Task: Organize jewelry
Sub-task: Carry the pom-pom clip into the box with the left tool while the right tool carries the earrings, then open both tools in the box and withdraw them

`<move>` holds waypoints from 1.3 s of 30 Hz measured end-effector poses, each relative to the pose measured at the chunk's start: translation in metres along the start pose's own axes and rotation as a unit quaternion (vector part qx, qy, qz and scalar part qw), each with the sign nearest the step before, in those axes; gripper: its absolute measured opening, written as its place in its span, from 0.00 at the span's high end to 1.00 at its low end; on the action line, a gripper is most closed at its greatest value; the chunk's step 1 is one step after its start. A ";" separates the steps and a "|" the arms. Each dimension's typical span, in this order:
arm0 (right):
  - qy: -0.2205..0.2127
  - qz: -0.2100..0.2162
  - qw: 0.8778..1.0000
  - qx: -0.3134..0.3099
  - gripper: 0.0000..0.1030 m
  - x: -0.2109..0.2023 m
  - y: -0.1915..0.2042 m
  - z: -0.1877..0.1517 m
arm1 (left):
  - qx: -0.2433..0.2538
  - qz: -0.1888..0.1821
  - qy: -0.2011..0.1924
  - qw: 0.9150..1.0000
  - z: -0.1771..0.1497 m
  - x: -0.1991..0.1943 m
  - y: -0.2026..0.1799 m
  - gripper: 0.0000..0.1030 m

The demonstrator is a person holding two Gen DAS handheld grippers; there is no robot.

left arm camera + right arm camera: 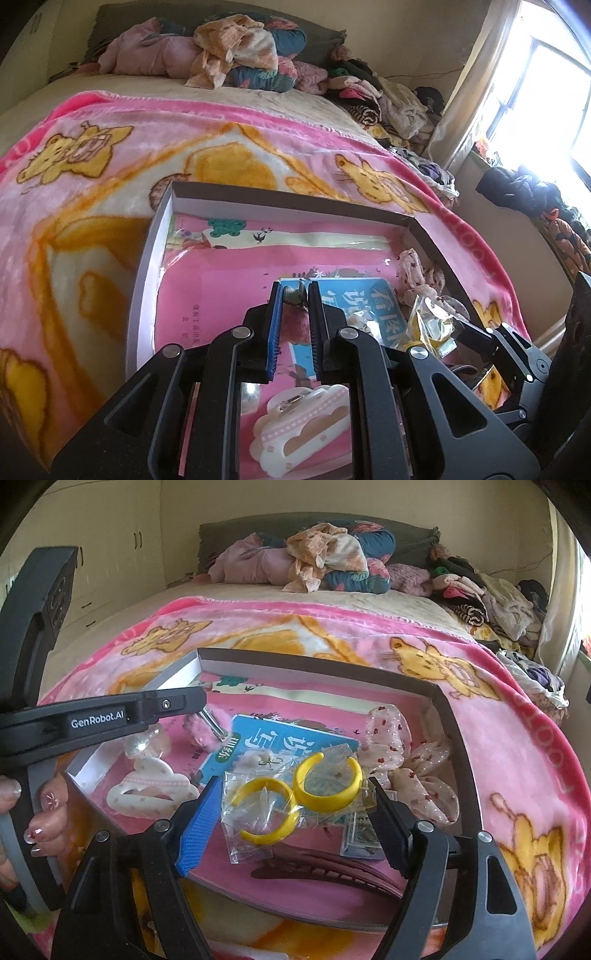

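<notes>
I find a shallow box (458,716) lying on the bed's pink blanket (517,716). My left gripper (294,293) has its jaws drawn close, pinching a small dark item (293,295) I cannot identify; in the right view something pink and fluffy (199,729) sits at its tip, over the blue booklet (280,738). My right gripper (291,806) is spread wide, its blue pads either side of a clear bag of yellow hoop earrings (295,794) resting in the box. A white cloud-shaped hair clip (151,788) lies at the box's left, a spotted scrunchie (417,768) to its right, and a dark hair clip (328,871) at the near edge.
</notes>
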State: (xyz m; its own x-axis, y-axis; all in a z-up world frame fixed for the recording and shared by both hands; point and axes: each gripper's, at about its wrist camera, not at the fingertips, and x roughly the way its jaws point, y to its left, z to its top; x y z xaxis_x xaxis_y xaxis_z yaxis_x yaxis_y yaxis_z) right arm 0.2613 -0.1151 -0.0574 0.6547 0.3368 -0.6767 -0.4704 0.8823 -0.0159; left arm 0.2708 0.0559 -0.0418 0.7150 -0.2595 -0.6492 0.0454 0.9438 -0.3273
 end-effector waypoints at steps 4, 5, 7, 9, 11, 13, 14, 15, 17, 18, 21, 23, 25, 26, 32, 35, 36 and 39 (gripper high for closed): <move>-0.001 0.002 1.000 -0.004 0.25 0.001 0.004 -0.002 | -0.004 0.001 0.000 1.000 -0.001 -0.001 0.003 0.92; 0.000 0.002 1.000 -0.005 0.25 0.001 0.004 -0.003 | -0.004 0.002 0.001 1.000 -0.001 -0.001 0.003 0.92; 0.002 0.002 1.000 -0.004 0.22 0.002 0.005 -0.006 | -0.005 0.002 0.001 1.000 -0.002 -0.002 0.004 0.92; 0.001 0.001 1.000 -0.002 0.20 0.001 0.005 -0.008 | -0.007 0.006 0.002 1.000 -0.003 -0.003 0.005 0.90; -0.001 0.001 1.000 0.001 0.15 -0.001 0.005 -0.009 | -0.008 0.008 0.004 1.000 -0.005 -0.003 0.006 0.89; -0.004 0.004 1.000 0.008 0.12 -0.005 0.003 -0.012 | -0.012 0.010 0.005 1.000 -0.006 -0.003 0.008 0.88; -0.005 0.004 1.000 0.009 0.12 -0.007 0.002 -0.013 | -0.013 0.010 0.005 1.000 -0.007 -0.003 0.009 0.86; -0.008 0.002 1.000 0.010 0.11 -0.010 0.002 -0.014 | -0.014 0.010 0.005 1.000 -0.007 -0.003 0.009 0.86; -0.014 0.001 1.000 0.012 0.08 -0.016 0.000 -0.016 | -0.015 0.011 0.005 1.000 -0.008 -0.004 0.010 0.83; -0.017 0.000 1.000 0.014 0.08 -0.018 -0.001 -0.017 | -0.015 0.010 0.005 1.000 -0.008 -0.005 0.009 0.82; -0.023 -0.002 0.999 0.024 0.08 -0.026 -0.005 -0.020 | -0.014 0.009 0.002 1.000 -0.008 -0.006 0.009 0.73; -0.026 -0.002 0.999 0.032 0.07 -0.033 -0.009 -0.023 | -0.010 0.011 -0.003 1.000 -0.009 -0.010 0.008 0.66; -0.031 -0.005 0.999 0.035 0.07 -0.039 -0.011 -0.024 | -0.009 0.012 -0.006 1.000 -0.010 -0.014 0.007 0.64; -0.034 -0.008 0.999 0.037 0.06 -0.042 -0.012 -0.025 | -0.009 0.013 -0.009 1.000 -0.011 -0.017 0.007 0.61; -0.053 -0.013 0.997 0.050 0.06 -0.064 -0.019 -0.028 | -0.001 0.028 -0.026 0.999 -0.015 -0.034 0.002 0.49; -0.064 -0.017 0.996 0.057 0.06 -0.075 -0.021 -0.029 | 0.001 0.032 -0.035 0.999 -0.015 -0.043 0.000 0.40; -0.066 -0.016 0.996 0.057 0.06 -0.078 -0.021 -0.029 | 0.001 0.031 -0.036 0.999 -0.015 -0.045 -0.001 0.40; -0.075 -0.019 0.995 0.058 0.06 -0.087 -0.020 -0.029 | 0.003 0.029 -0.044 0.999 -0.016 -0.057 -0.003 0.32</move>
State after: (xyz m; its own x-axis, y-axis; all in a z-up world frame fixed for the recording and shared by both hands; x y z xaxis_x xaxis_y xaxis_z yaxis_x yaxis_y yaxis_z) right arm 0.1962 -0.1723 -0.0196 0.7556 0.3407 -0.5595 -0.3788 0.9241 0.0512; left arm 0.2192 0.0644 -0.0150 0.7756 -0.1848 -0.6036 0.0053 0.9581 -0.2865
